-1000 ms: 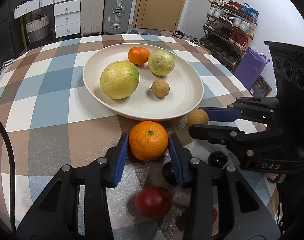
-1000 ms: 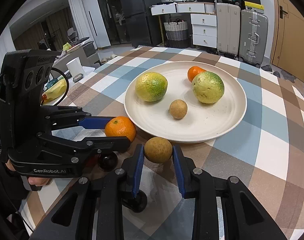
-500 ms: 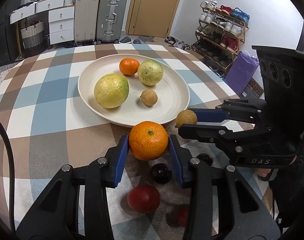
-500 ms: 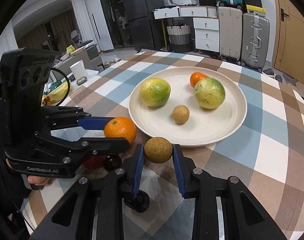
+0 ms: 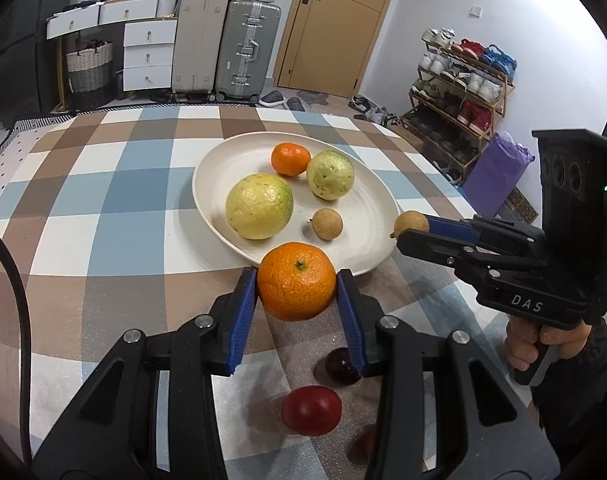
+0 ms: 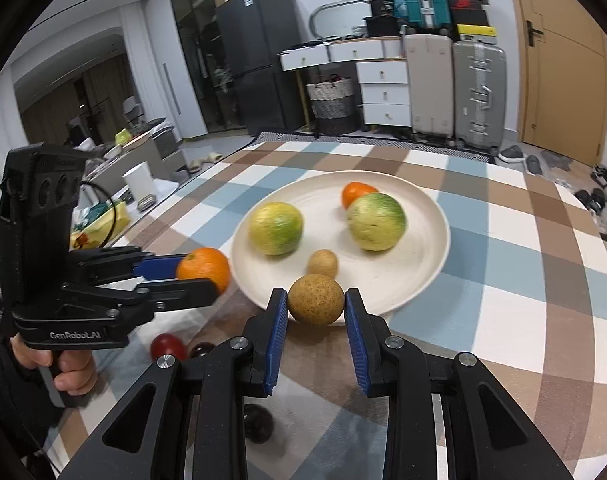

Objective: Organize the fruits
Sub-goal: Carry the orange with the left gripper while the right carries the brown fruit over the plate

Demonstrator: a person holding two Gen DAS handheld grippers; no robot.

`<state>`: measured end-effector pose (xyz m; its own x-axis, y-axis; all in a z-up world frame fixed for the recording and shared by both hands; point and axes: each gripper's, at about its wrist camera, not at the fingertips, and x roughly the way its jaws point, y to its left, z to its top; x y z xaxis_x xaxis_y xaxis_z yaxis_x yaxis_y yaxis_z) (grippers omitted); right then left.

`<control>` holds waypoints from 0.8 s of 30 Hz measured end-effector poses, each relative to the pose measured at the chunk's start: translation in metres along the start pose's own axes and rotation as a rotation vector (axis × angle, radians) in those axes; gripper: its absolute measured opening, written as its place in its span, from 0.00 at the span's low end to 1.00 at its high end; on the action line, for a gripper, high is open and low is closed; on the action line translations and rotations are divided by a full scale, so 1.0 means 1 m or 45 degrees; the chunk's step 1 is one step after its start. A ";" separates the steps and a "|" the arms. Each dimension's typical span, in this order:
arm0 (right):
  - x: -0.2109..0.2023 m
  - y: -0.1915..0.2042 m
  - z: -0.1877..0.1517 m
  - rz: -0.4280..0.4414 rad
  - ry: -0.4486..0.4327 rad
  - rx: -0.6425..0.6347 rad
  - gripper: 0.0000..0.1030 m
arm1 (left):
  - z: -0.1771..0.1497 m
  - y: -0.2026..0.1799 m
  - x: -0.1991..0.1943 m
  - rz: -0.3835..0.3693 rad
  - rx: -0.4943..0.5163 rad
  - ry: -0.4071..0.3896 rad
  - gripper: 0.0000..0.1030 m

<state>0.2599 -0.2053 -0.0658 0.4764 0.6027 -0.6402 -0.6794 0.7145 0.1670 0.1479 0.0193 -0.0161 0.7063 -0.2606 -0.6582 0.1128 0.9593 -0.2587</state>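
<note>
My left gripper (image 5: 296, 284) is shut on an orange (image 5: 296, 281), held above the checked table just short of the cream plate's (image 5: 219, 160) near rim. My right gripper (image 6: 315, 300) is shut on a small brown round fruit (image 6: 315, 299), also lifted at the plate's (image 6: 431, 216) near edge. On the plate lie two yellow-green citrus fruits (image 5: 259, 206) (image 5: 330, 174), a small orange (image 5: 290, 159) and a small brown fruit (image 5: 327, 224). In the right wrist view the left gripper (image 6: 207, 270) shows at the left with the orange (image 6: 203, 269).
On the table below the grippers lie a red fruit (image 5: 311, 410) and dark plums (image 5: 341, 366); the right wrist view shows a dark plum (image 6: 257, 422) and the red fruit (image 6: 168, 346). A person's hands grip both handles. Suitcases, drawers and a shoe rack stand beyond the table.
Both grippers have risen with their fruit and tilted up; the plate now sits lower and farther in view. The orange and the brown fruit stay gripped.
</note>
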 end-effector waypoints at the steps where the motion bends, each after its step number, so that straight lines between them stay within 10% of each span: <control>1: 0.000 -0.003 0.000 -0.014 -0.007 0.014 0.29 | 0.000 0.001 -0.001 -0.001 -0.004 -0.008 0.36; 24: 0.000 -0.018 0.000 -0.064 -0.055 0.083 0.29 | 0.024 -0.009 0.033 0.101 0.027 -0.010 0.36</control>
<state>0.2720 -0.2176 -0.0688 0.5335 0.5792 -0.6164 -0.6170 0.7650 0.1848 0.1873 0.0046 -0.0189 0.7191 -0.1832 -0.6703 0.0713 0.9790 -0.1910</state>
